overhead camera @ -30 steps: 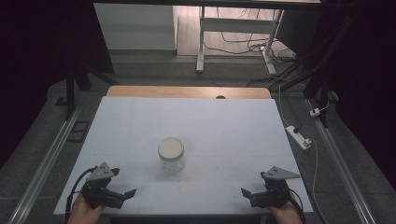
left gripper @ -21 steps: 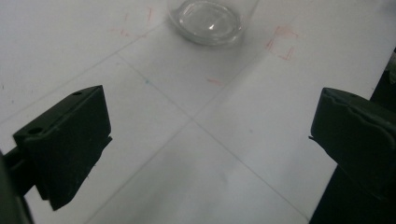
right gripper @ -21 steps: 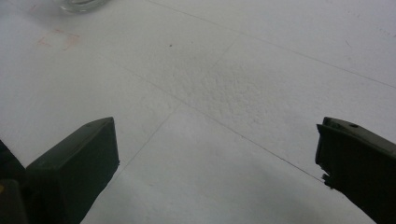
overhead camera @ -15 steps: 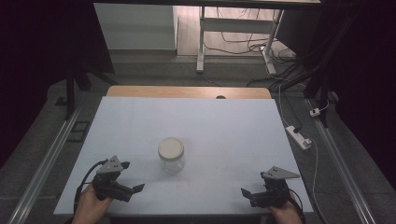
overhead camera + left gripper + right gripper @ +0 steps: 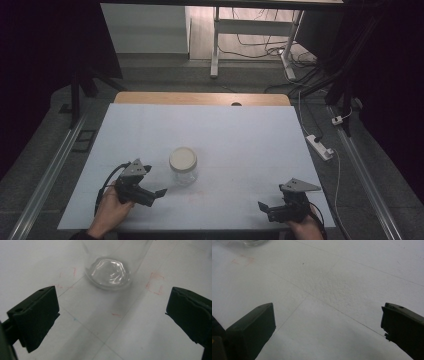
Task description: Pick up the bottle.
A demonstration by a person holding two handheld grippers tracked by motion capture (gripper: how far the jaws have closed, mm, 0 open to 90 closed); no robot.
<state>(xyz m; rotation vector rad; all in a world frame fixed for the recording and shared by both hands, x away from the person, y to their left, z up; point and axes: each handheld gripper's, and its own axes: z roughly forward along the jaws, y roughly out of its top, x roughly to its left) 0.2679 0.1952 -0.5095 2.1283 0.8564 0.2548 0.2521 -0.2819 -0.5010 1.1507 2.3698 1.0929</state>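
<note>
Left gripper (image 5: pixel 159 192): jaws wide, empty, low over table (image 5: pixel 240 135), aimed forward-right. Jar (image 5: pixel 183 166) stands upright with lid (image 5: pixel 182 158) on, near table centre, just ahead of the jaws, not touching; axis vertical. Left hand (image 5: pixel 111 207) is nearer. Right gripper (image 5: pixel 263 206): jaws wide, empty, well apart at the near right edge.

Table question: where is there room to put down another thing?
Lots of room. The table is bare between the jar and the far wooden edge, and between the jar and the right gripper. It is crowded only where the left gripper sits beside the jar.
</note>
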